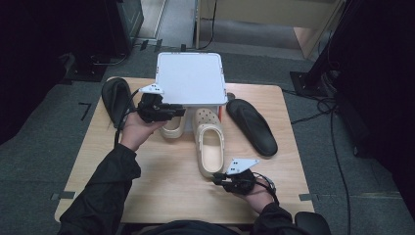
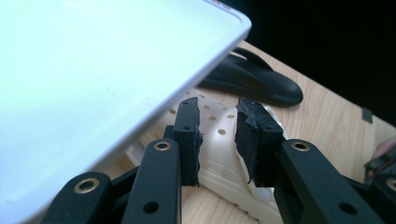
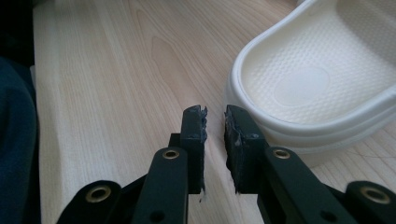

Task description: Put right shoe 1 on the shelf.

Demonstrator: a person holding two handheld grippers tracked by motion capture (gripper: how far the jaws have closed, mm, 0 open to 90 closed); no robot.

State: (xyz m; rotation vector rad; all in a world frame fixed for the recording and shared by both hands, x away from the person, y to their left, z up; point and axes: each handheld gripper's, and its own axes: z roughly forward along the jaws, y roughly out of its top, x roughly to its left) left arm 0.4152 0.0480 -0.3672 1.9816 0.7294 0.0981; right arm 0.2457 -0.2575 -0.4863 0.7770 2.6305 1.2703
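Note:
Two cream clogs lie mid-table: one [image 1: 209,144] with its heel toward me, the other [image 1: 173,128] partly under a white flat-topped stand [image 1: 190,78]. A black slipper [image 1: 252,126] lies to the right and another [image 1: 115,98] at the back left. My left gripper [image 1: 182,112] hovers at the stand's front edge above the tucked clog. In the left gripper view it [image 2: 217,105] is open, with the cream clog [image 2: 224,158] just beyond its tips. My right gripper [image 1: 218,178] sits by the near clog's heel [image 3: 303,84]. Its jaws [image 3: 215,112] stand a narrow gap apart over bare wood.
The wooden table [image 1: 161,186] has free room along its front and left. The white stand [image 2: 93,70] overhangs the clog close to my left gripper. The right black slipper [image 2: 252,81] lies beyond it. Grey carpet, cables and dark equipment surround the table.

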